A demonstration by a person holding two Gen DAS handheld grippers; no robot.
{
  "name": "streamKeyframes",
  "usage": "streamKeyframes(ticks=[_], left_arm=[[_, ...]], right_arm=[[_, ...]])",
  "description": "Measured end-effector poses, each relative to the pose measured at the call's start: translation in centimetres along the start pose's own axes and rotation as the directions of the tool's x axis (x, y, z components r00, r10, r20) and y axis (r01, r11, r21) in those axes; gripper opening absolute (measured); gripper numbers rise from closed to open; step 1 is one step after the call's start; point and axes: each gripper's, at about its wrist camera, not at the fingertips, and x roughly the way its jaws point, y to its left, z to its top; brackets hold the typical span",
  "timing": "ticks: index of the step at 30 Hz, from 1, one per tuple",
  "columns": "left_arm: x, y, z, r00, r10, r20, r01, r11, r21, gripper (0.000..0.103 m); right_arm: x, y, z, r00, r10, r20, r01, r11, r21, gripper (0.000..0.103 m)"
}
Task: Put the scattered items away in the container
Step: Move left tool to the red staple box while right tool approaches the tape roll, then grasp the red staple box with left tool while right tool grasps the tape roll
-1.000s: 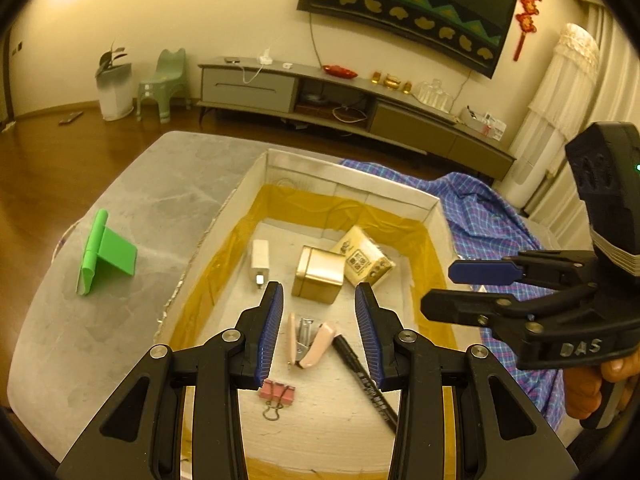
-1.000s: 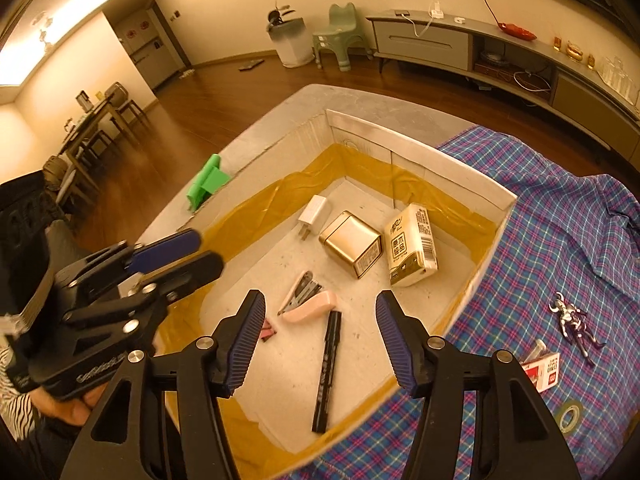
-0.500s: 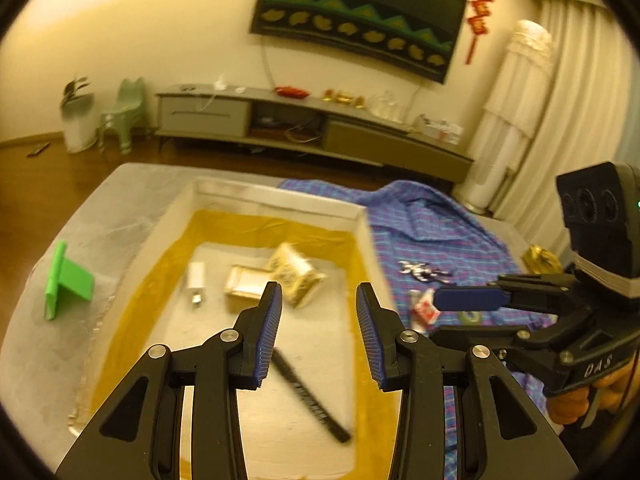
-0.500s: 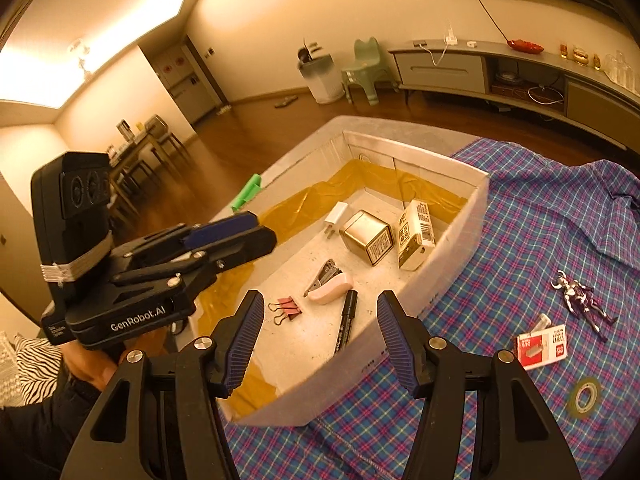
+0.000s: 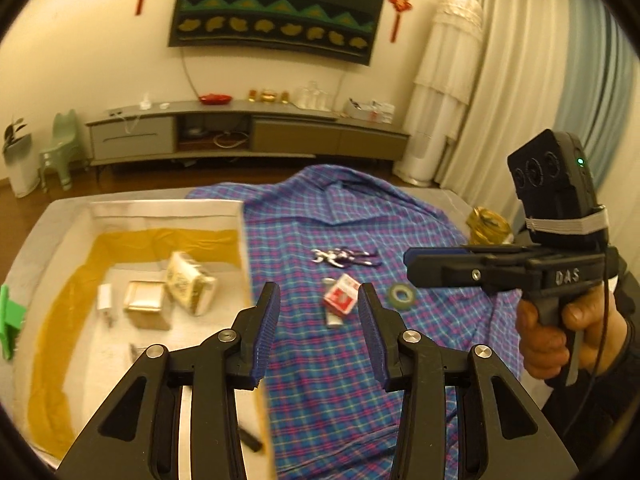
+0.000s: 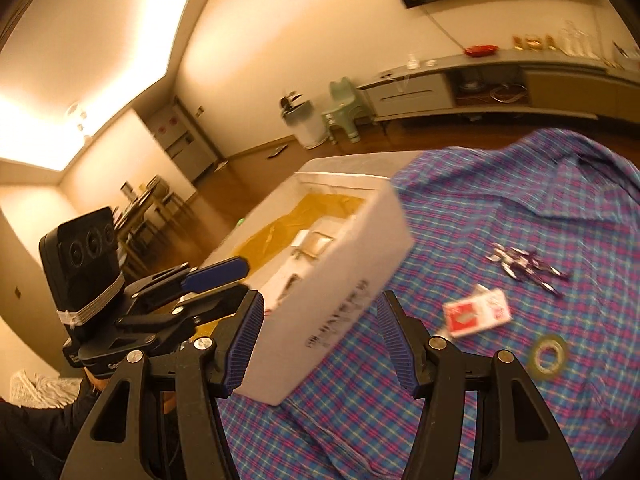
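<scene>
I see the white container [image 5: 240, 240] at left on the table, its near contents blurred and partly hidden behind the left tool [image 5: 318, 328], whose jaws are opening on nothing. The red packet [image 5: 340, 296], tape roll [image 5: 402, 296] and small figure [image 5: 340, 258] lie outside on the plaid shirt [image 5: 360, 208]. The right tool [image 6: 320, 344] is spread, empty.

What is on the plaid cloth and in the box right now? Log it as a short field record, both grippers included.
container: white box with yellow lining, left of the cloth
in box: gold tin, cream carton, white charger
on plaid cloth: red and white pack, tape roll, small figurine
left gripper: fingers opening, nothing between them
right gripper: open, empty
</scene>
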Motion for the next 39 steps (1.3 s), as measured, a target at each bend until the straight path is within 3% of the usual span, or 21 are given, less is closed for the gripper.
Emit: streamKeyframes(ticks=[7,11,16,19,25,33,36,39], left_arm=[[4.0,-3.3,-0.4,0.997,-0.031,-0.074,0.034,0.999,0.042,0.046],[6.5,-4.9,-0.7,0.992,-0.036,-0.117,0.043,0.997,0.065,0.049],[9.7,-6.3,-1.2,0.985,-0.032,-0.168,0.049,0.994,0.094,0.052],[11.7,-6.8,-1.5,0.980,-0.015,-0.200,0.039,0.992,0.119,0.053],[15.5,-6.9,-1.7,0.973,0.056,-0.224,-0.017,0.985,0.171,0.054],[20.1,-6.6,-2.6,0.959,0.145,-0.243,-0.111,0.983,0.147,0.057],[21.2,-6.0,-2.5,0.954,0.174,-0.244,-0.147,0.981,0.125,0.057],[21.9,-5.0,-2.3,0.954,0.175,-0.245,-0.165,0.984,0.062,0.057]], right_arm=[[-2.5,-4.9,-1.0,0.997,-0.062,0.051,0.059,0.996,0.065,0.060],[-2.8,-8.0,-2.1,0.985,-0.164,0.053,0.160,0.984,0.080,0.061],[-0.8,-12.2,-3.7,0.945,-0.327,-0.029,0.328,0.940,0.089,0.063],[0.5,-13.6,-4.0,0.920,-0.383,-0.079,0.388,0.919,0.064,0.068],[3.4,-14.1,-4.3,0.875,-0.460,-0.150,0.451,0.888,-0.093,0.075],[5.7,-14.3,-5.0,0.840,-0.513,-0.177,0.477,0.853,-0.211,0.075],[6.0,-14.3,-5.3,0.825,-0.539,-0.169,0.497,0.835,-0.236,0.072],[5.6,-14.5,-5.0,0.819,-0.550,-0.164,0.513,0.829,-0.224,0.056]])
